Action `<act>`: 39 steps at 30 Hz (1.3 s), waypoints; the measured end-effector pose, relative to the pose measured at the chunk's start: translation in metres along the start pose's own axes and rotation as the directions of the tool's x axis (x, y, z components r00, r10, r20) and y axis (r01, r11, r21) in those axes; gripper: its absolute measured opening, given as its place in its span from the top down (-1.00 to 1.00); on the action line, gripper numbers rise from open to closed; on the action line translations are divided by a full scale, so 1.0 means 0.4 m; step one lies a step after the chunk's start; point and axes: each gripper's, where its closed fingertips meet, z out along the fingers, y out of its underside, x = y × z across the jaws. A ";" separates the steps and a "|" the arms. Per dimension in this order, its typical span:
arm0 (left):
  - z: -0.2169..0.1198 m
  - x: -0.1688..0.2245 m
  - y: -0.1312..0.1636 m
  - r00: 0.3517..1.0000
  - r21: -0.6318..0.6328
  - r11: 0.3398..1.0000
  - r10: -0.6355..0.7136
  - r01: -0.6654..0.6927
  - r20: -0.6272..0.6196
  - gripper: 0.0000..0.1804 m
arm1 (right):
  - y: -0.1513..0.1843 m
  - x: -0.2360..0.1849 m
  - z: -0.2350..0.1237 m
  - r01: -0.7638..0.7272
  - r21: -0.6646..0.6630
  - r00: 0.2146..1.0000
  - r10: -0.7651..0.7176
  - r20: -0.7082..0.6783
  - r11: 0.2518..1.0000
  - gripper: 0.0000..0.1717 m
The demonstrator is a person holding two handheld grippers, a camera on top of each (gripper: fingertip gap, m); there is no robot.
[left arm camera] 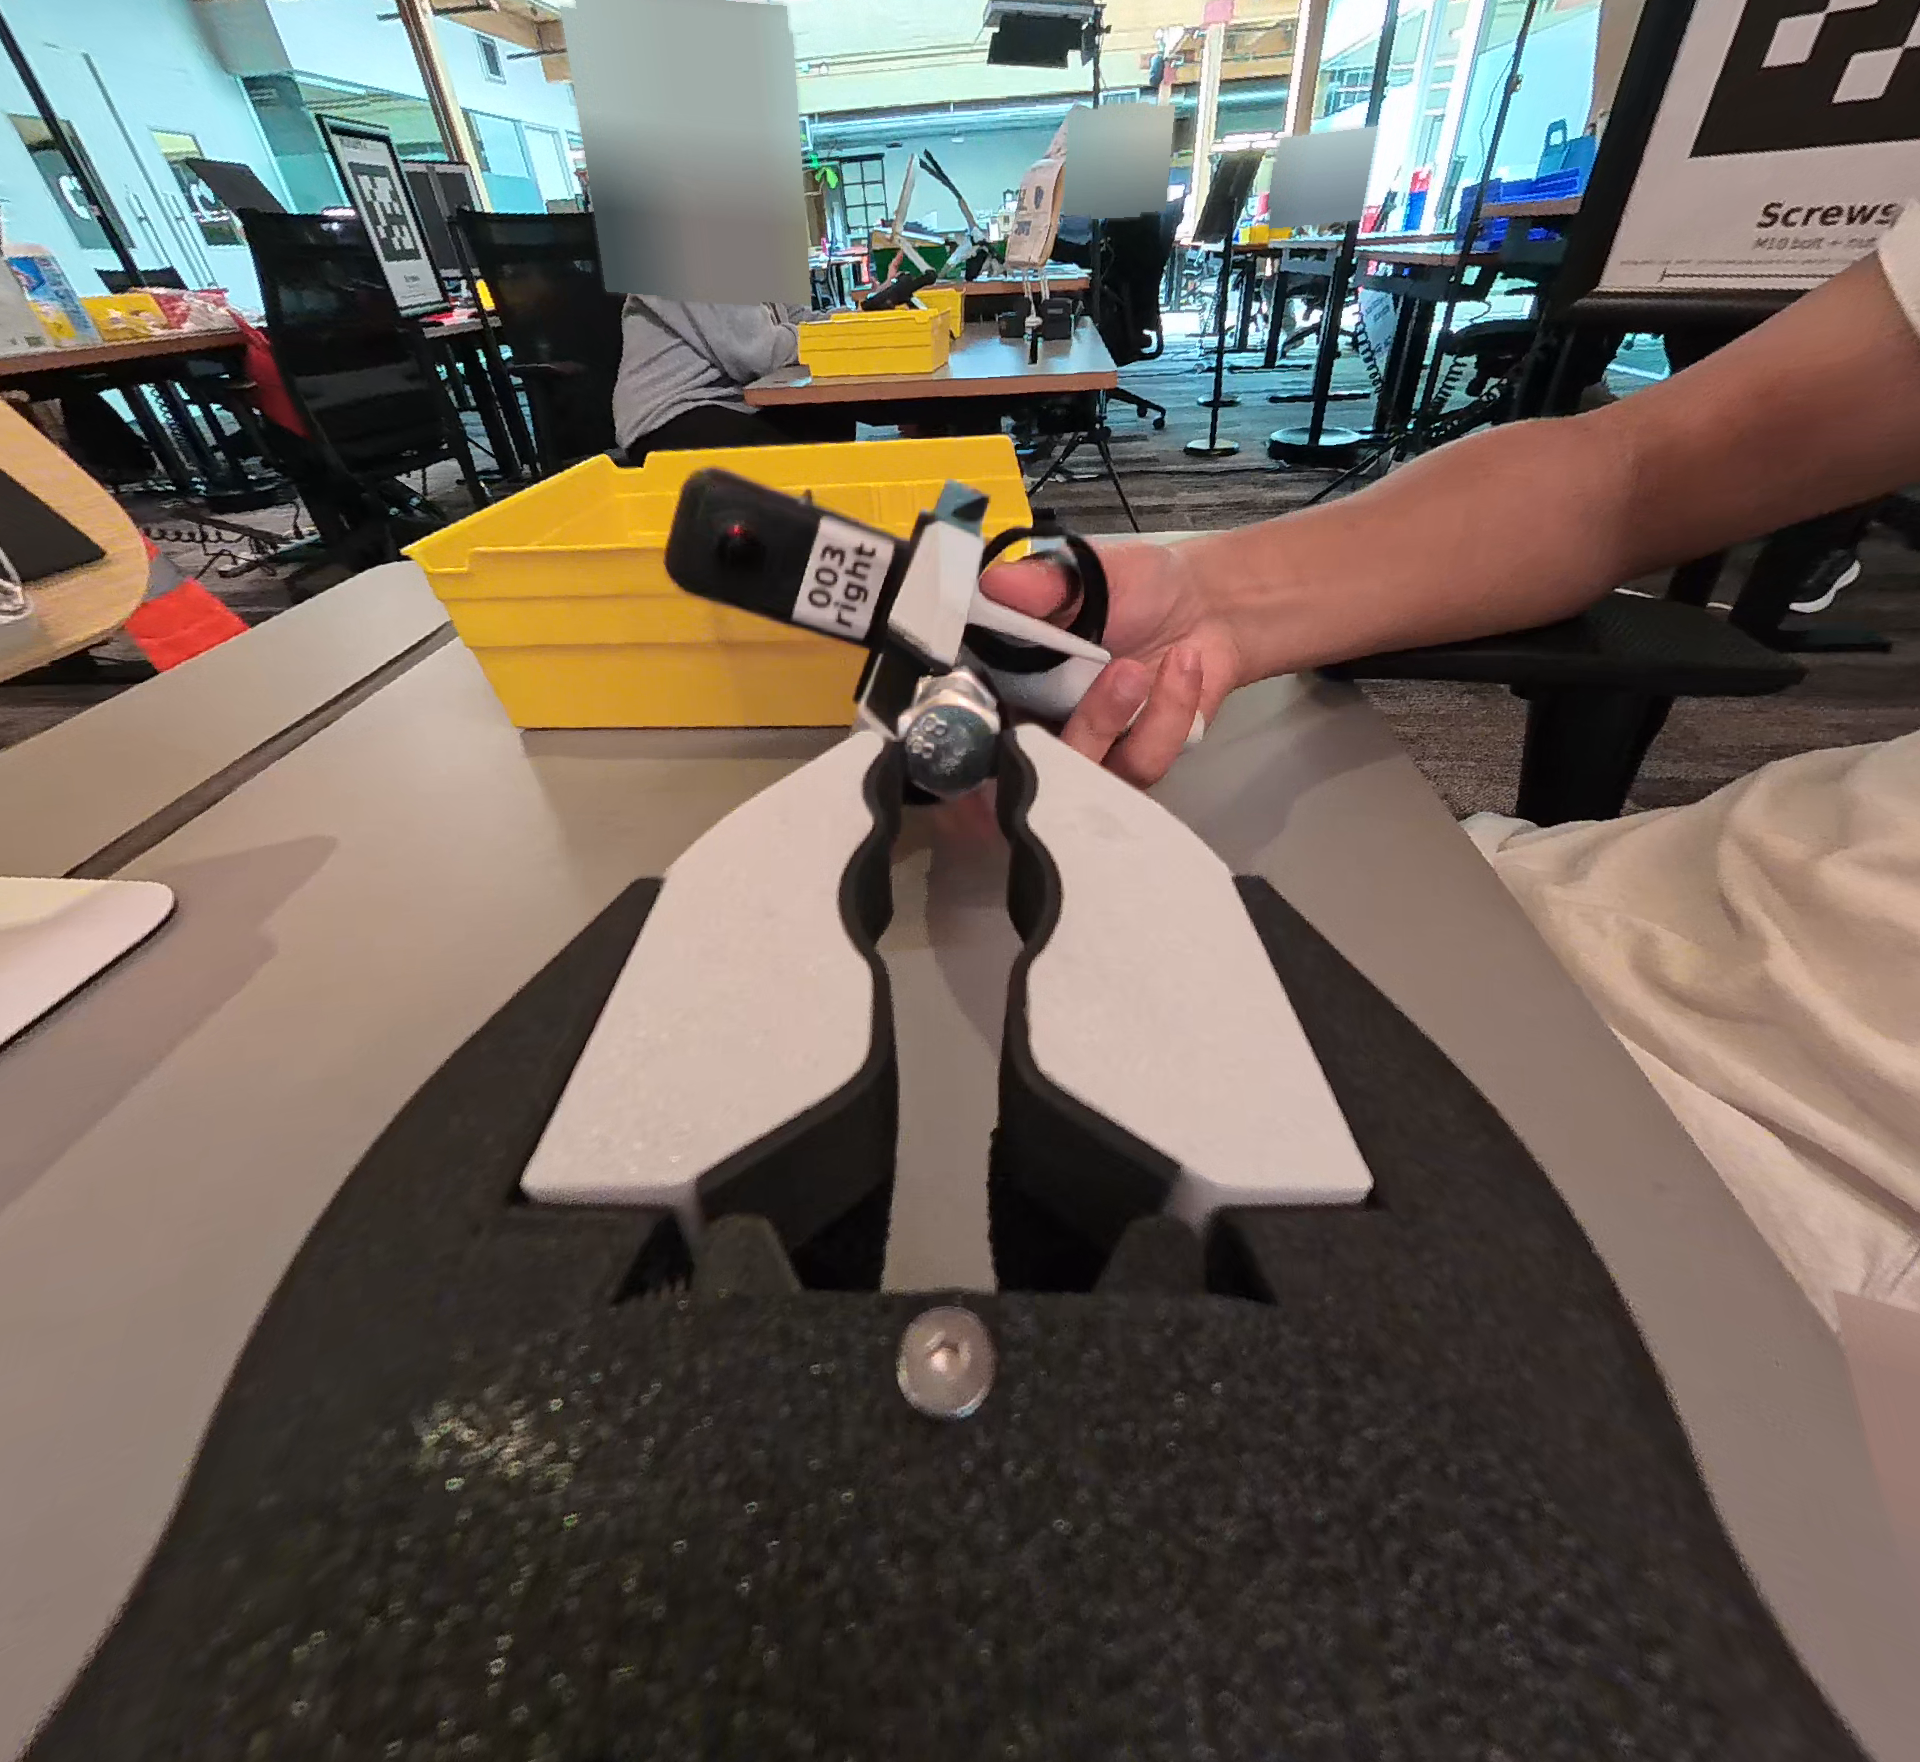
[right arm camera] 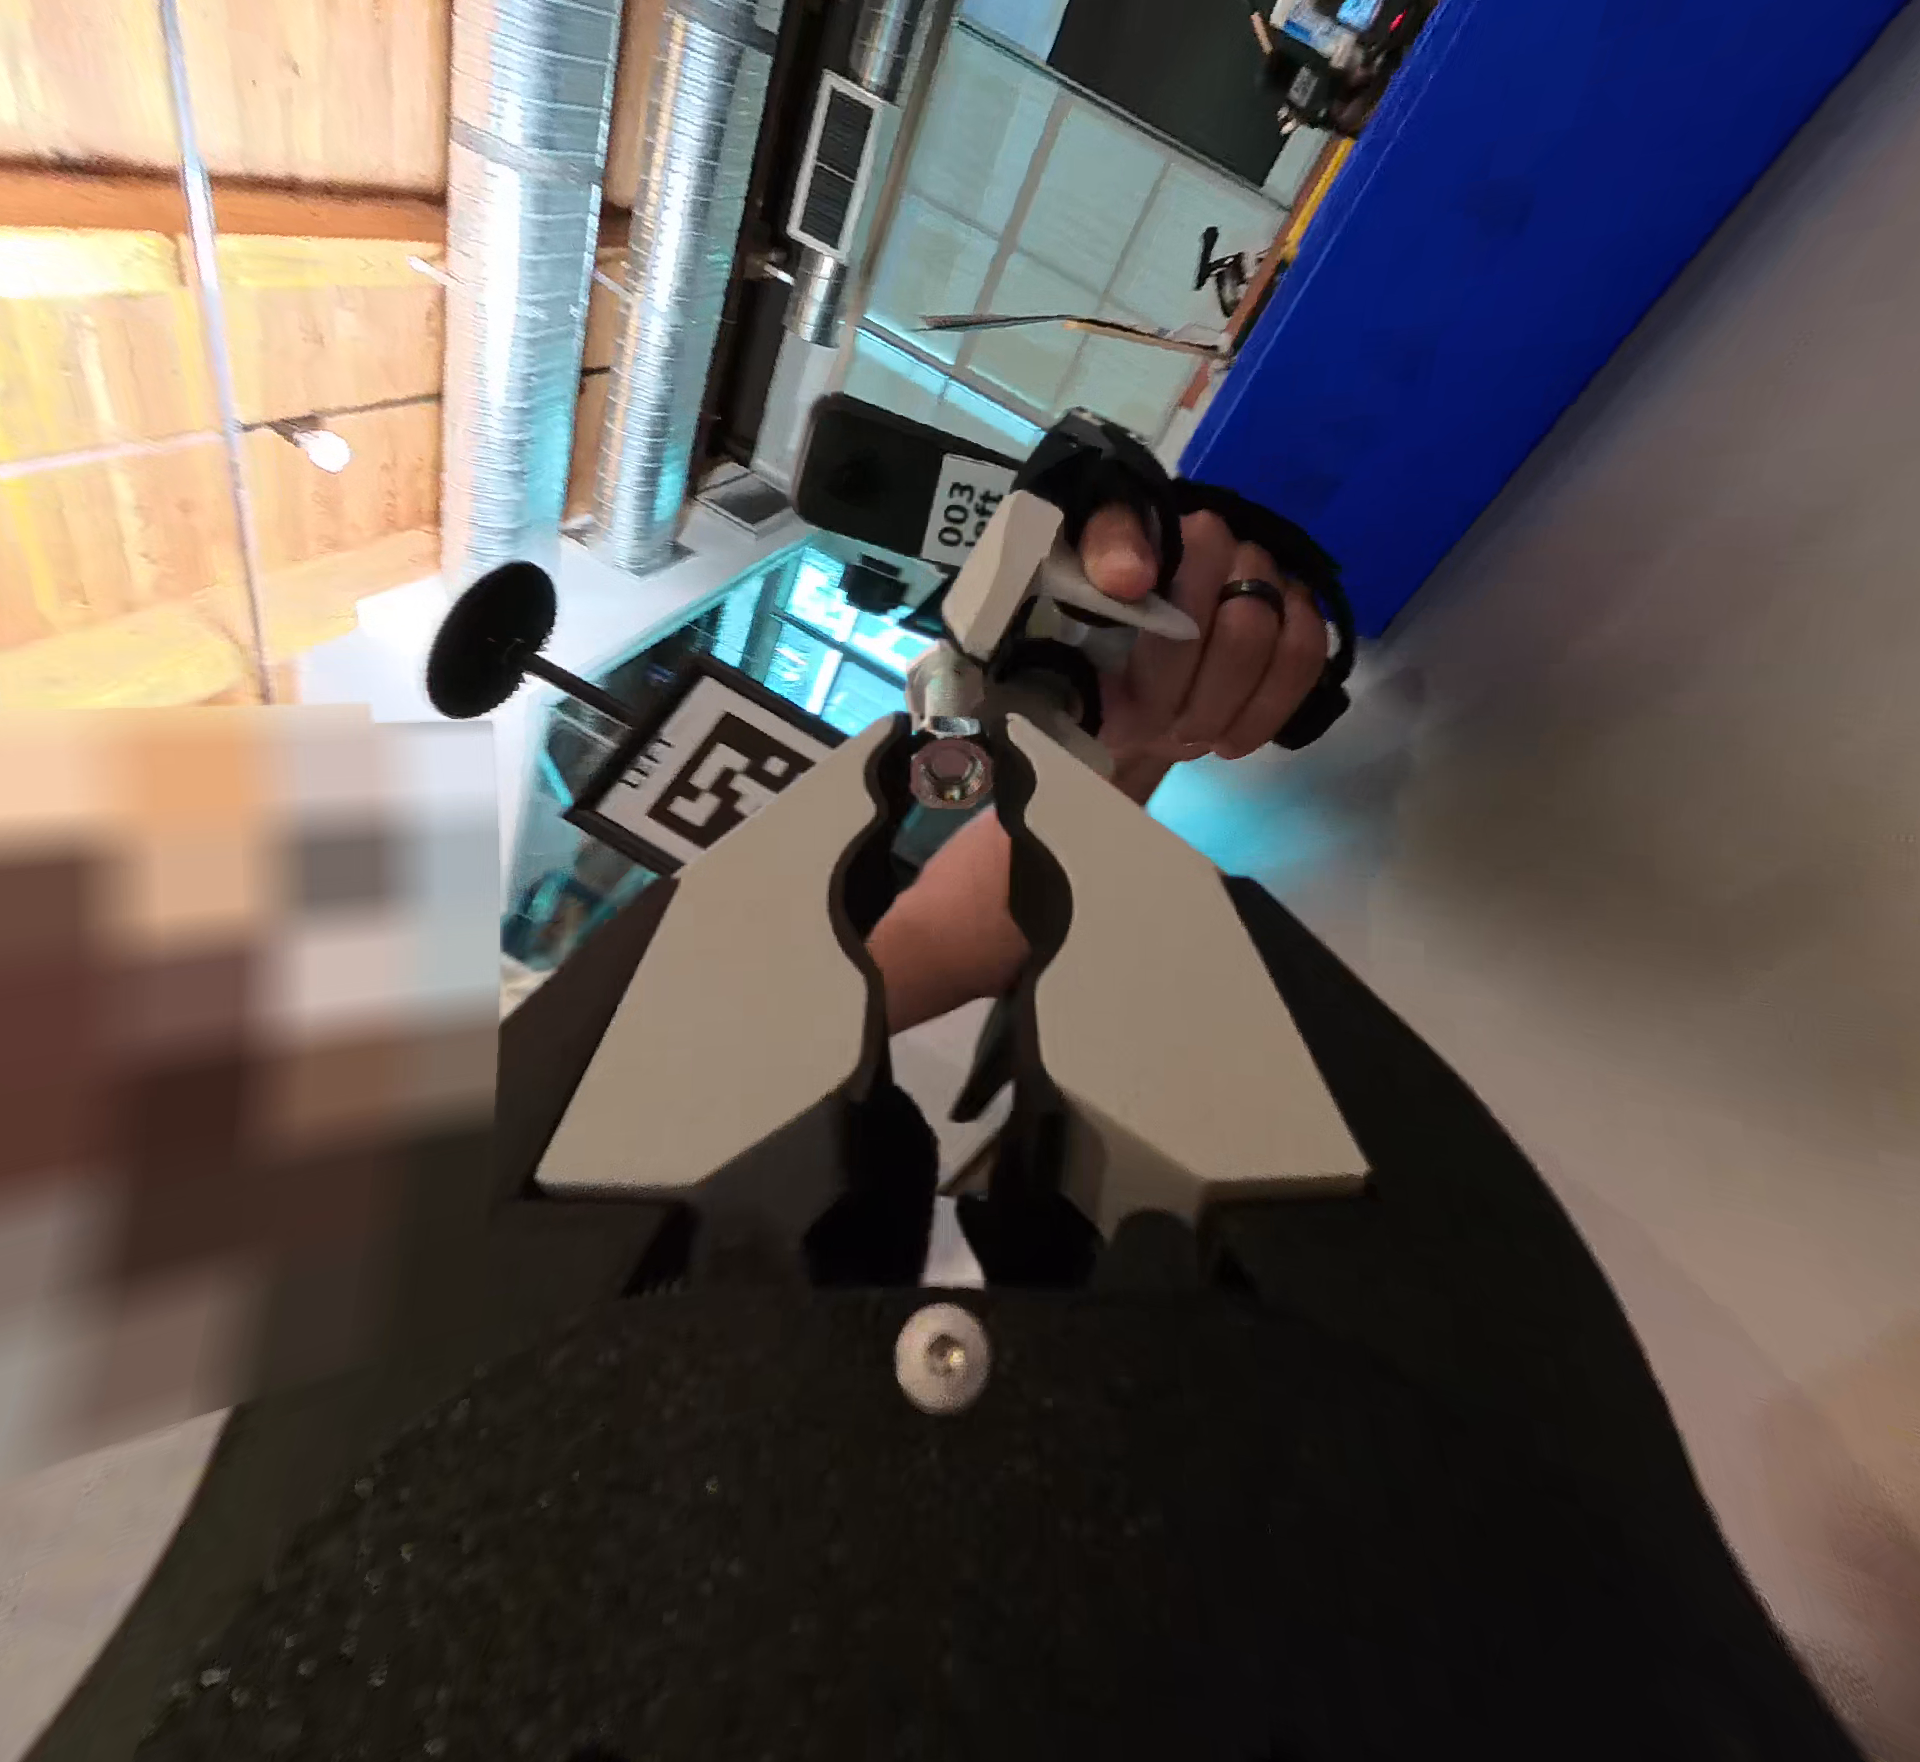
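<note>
From the left wrist view I look along my left hand-held gripper (left arm camera: 948,756), whose two white fingers with black wavy pads are pinched on the round head of a silver bolt (left arm camera: 948,748) at their very tips. The bolt's head carries stamped marks, and a nut (left arm camera: 940,686) sits just behind it on the shank. Directly beyond, the right hand-held gripper (left arm camera: 914,684) meets that nut end, held by a bare hand (left arm camera: 1153,642); a black camera block with a white label is fixed on it. This view alone gives me the grey table (left arm camera: 260,829), one stack of yellow bins (left arm camera: 623,611) behind the bolt, a white pad (left arm camera: 62,943) at the left edge, and a black-and-white marker board (left arm camera: 1787,50) with printed writing at the upper right. One seated person in grey (left arm camera: 696,351) works at a far table beside more yellow bins.

The right wrist view is rolled sideways. Here my right hand-held gripper closes on the hexagonal nut (right arm camera: 948,774), seen end-on with the bolt's tip in its middle; both pads seem to press it, though blur keeps me from being sure. The left hand-held gripper (right arm camera: 940,704) shows beyond, in a hand wearing one dark ring (right arm camera: 1252,592) and a black strap. Only here do I see blue bins (right arm camera: 1558,206), two silver ducts (right arm camera: 613,154), and a second marker board (right arm camera: 717,777).
</note>
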 end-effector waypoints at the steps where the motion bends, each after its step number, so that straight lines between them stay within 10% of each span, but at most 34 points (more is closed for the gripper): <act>1: 0.000 -0.001 0.000 1.000 0.003 1.000 -0.001 0.001 0.002 0.81 | -0.001 -0.003 0.001 0.033 -0.008 0.999 -0.033 -0.021 0.999 0.83; 17: -0.011 -0.016 -0.008 0.999 0.003 1.000 0.031 -0.031 0.042 0.82 | 0.010 -0.004 -0.004 -0.141 -0.017 0.987 0.142 0.073 0.990 0.70; 28: -0.017 -0.018 -0.019 0.999 0.046 0.998 -0.039 0.038 0.018 0.81 | 0.008 -0.014 0.016 0.273 -0.046 0.954 -0.277 -0.115 0.961 0.84; 35: -0.022 0.004 -0.034 0.974 0.083 0.974 -0.200 0.209 -0.108 0.81 | 0.016 -0.031 0.019 0.826 -0.342 0.357 -0.885 -0.299 0.448 0.84; 39: -0.017 0.009 -0.027 0.952 0.058 0.958 -0.271 0.281 -0.144 0.81 | 0.010 -0.027 0.005 0.792 -0.607 -0.259 -0.937 -0.234 -0.067 0.86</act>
